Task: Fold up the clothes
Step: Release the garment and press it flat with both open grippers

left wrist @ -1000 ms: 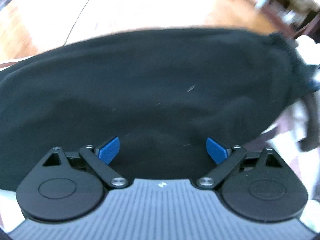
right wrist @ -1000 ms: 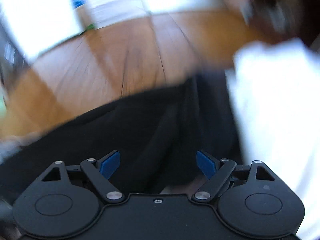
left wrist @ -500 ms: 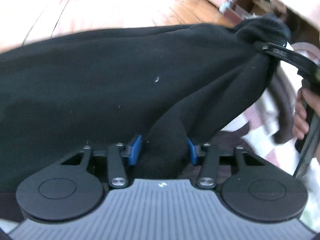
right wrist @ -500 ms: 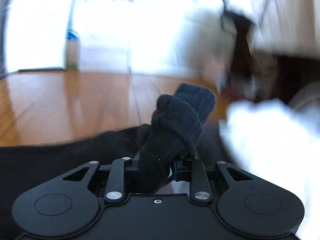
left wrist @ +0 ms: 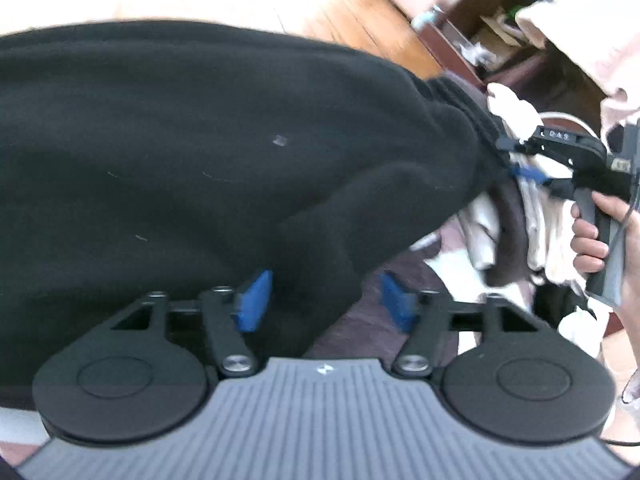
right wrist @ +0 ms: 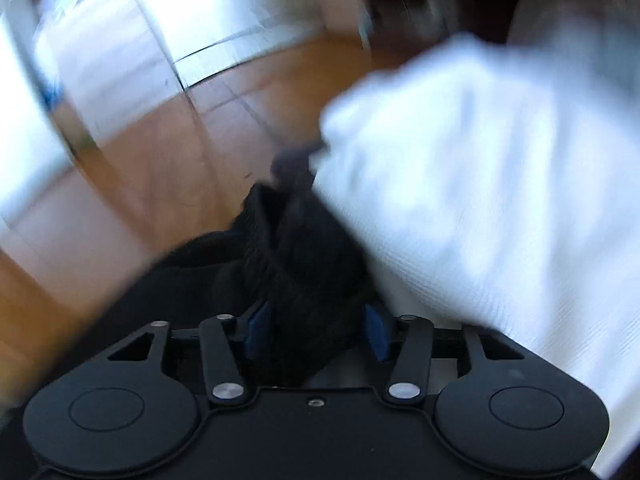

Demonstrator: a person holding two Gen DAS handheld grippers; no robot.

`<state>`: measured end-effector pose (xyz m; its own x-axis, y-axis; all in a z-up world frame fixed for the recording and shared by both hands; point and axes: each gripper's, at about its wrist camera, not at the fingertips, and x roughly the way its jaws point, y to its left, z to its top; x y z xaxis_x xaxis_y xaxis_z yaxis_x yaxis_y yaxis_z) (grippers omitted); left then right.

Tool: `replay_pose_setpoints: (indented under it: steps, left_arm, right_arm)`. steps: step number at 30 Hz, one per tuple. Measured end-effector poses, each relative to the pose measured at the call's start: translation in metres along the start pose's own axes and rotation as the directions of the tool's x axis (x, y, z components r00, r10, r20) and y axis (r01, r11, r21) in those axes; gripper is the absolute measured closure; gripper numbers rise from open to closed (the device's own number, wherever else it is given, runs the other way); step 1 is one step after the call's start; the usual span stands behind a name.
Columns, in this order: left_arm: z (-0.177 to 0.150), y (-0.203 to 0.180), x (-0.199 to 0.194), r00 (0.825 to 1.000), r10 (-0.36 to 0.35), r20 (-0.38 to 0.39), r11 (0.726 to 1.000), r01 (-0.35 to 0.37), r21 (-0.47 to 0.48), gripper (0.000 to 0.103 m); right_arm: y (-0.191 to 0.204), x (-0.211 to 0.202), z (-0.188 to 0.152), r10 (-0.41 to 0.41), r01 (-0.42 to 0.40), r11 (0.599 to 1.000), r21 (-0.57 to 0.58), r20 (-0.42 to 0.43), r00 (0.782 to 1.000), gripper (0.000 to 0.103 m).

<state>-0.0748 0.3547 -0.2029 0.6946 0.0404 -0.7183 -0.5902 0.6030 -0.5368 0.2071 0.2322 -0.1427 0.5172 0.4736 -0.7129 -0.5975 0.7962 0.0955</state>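
A black fleece garment [left wrist: 200, 140] spreads across most of the left wrist view. My left gripper [left wrist: 326, 300] has its jaws opening. A fold of the garment lies between them against the left pad [left wrist: 256, 300], and a gap shows before the right pad. In the right wrist view the garment's ribbed cuff [right wrist: 304, 264] fills the space between the pads of my right gripper [right wrist: 316, 332], whose jaws are opening too. The left wrist view shows that right gripper [left wrist: 520, 160] at the cuff's end, with a hand [left wrist: 592, 240] on its handle.
A blurred white cloth [right wrist: 480, 180] lies right of the cuff. A heap of pale and dark clothes [left wrist: 540, 220] sits beneath the right gripper. Wooden floor [left wrist: 380, 12] stretches beyond the garment, and a dark wooden shelf unit [left wrist: 480, 20] stands at the back right.
Both grippers went from wide open to pinched on bunches of black fabric, then widened again. The left gripper tilted down. The right view swung, and the white cloth now fills its right side.
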Motion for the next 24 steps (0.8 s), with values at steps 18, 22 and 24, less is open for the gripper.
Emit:
replay_pose_setpoints:
  steps: [18,22,24]
  left_arm:
    - [0.013,0.065,-0.092,0.947,0.318,-0.051,0.928,-0.322,-0.188,0.032]
    - [0.012,0.094,-0.114,0.917,0.391,-0.073,0.890,-0.397,-0.223,0.030]
    - [0.012,0.121,-0.138,0.908,0.412,-0.069,0.866,-0.414,-0.281,0.030]
  right_arm:
    - [0.150,0.015,-0.105,0.340,-0.499,0.673,-0.546,-0.371,0.864,0.045]
    - [0.109,0.004,-0.109,0.373,-0.496,0.682,-0.538,-0.328,0.868,0.029]
    - [0.100,0.004,-0.106,0.370,-0.495,0.689,-0.529,-0.331,0.868,0.025]
